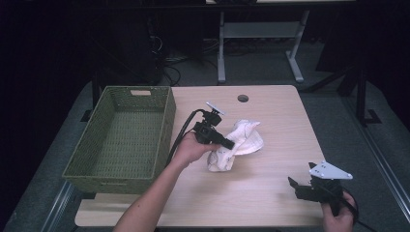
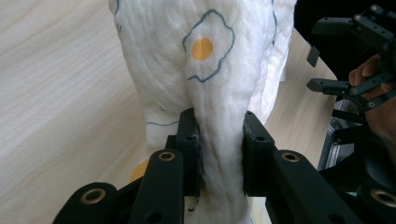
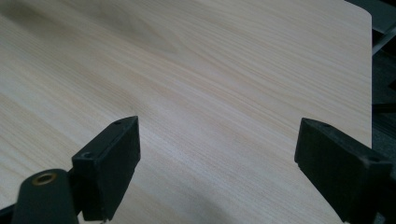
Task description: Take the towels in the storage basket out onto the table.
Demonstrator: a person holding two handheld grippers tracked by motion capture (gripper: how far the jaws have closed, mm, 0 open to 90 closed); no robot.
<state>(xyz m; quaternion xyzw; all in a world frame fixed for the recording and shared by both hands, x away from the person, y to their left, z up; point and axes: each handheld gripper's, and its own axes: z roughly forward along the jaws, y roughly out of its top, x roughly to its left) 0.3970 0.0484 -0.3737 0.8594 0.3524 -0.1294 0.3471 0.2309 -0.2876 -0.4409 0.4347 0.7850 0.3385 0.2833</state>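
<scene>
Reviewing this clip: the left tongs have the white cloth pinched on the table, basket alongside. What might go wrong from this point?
1. The left tongs pinch only a narrow fold of the white quilted cloth with fried-egg print; the rest lies bunched on the light wooden table, so the fold may slip out on lifting.
2. If carried to the green woven basket, the hanging bulk could catch on its near wall.
3. The right tongs stand open, apart from the cloth, giving no support.

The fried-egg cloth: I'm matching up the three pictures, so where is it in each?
High view: white cloth at table centre, pinched by the left gripper.
Left gripper view: cloth rises between the jaws.
Right gripper view: not there.
Shared landmark: the pale wooden table.
</scene>
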